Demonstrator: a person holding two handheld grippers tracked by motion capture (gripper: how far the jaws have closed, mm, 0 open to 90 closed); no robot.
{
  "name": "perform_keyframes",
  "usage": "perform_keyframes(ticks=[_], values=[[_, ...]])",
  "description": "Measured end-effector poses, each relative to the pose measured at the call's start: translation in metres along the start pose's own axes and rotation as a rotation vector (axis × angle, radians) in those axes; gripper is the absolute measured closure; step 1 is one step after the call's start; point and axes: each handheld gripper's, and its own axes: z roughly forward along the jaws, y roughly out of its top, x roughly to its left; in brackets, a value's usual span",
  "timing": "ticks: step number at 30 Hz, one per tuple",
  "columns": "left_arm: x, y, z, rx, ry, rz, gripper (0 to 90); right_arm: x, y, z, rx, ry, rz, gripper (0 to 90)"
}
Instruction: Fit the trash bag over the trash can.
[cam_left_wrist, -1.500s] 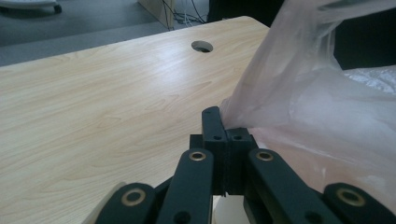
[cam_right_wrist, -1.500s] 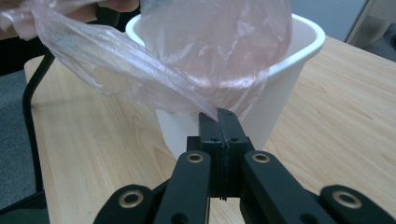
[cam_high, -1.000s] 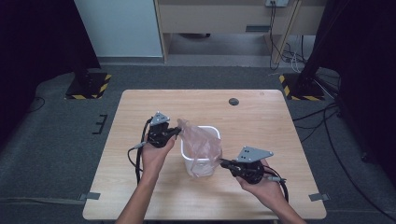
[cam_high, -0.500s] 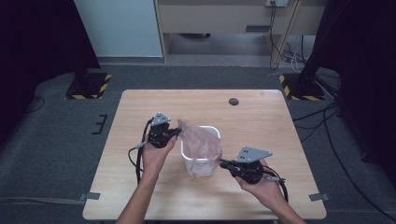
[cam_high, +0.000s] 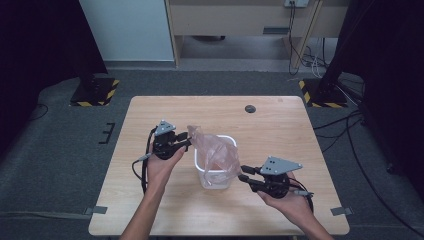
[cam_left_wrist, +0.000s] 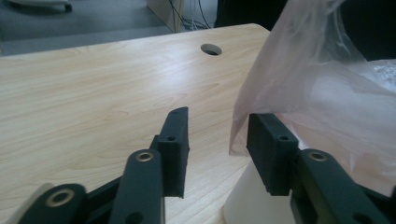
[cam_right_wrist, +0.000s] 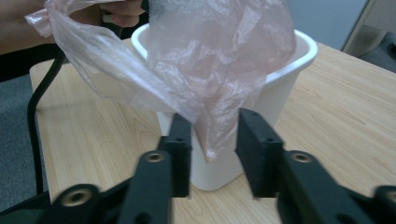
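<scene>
Step in hand, as I read it: lining the small white bin (cam_high: 215, 170) w/ the pink plastic bag (cam_high: 216, 152).

- Bin stands upright near the middle of the wooden table (cam_high: 280, 130), between the two hands. Bag sits partly inside it, bunched, w/ film sticking up above the rim and a flap trailing toward the left side.
- Left gripper (cam_left_wrist: 215, 140): jaws have just been opening and now stand apart. Bag edge hangs against the inner face of the right-hand jaw in the left gripper view; other jaw clear of it, so no pinch. Gripper is just beside the bin's left wall in the high view (cam_high: 184, 143).
- Right gripper (cam_right_wrist: 212, 144): jaws have also just been opening and now stand apart. A lobe of bag film droops down between them, not clamped. Bin wall directly behind.
- Cable hole (cam_high: 250, 108) far side of table, not involved.

Judgement: bag released on both sides, rim not yet covered; early-to-mid stage.

Next move prob. needs: re-pinch the film at a fresh spot on each side, near the mouth edge, pull outward and down over the rim. Thin film, so take a single layer only and don't tip the light bin.
</scene>
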Motion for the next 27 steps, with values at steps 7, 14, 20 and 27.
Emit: perform_keyframes(ticks=[7, 14, 20, 27], values=[[0.002, -0.004, -0.017, -0.03, 0.009, 0.026, 51.2, 0.004, 0.006, -0.006, -0.028, 0.005, -0.008, 49.1], [-0.007, -0.007, -0.034, -0.05, -0.029, 0.071, 45.7, 0.009, 0.011, -0.01, -0.035, 0.017, -0.021, 39.0], [-0.022, -0.01, -0.045, -0.056, -0.073, 0.116, 41.4, 0.012, 0.015, -0.013, -0.051, 0.011, -0.025, 33.7], [-0.034, -0.009, -0.049, -0.075, -0.085, 0.157, 32.8, 0.011, 0.018, -0.016, -0.056, 0.008, -0.02, 33.1]])
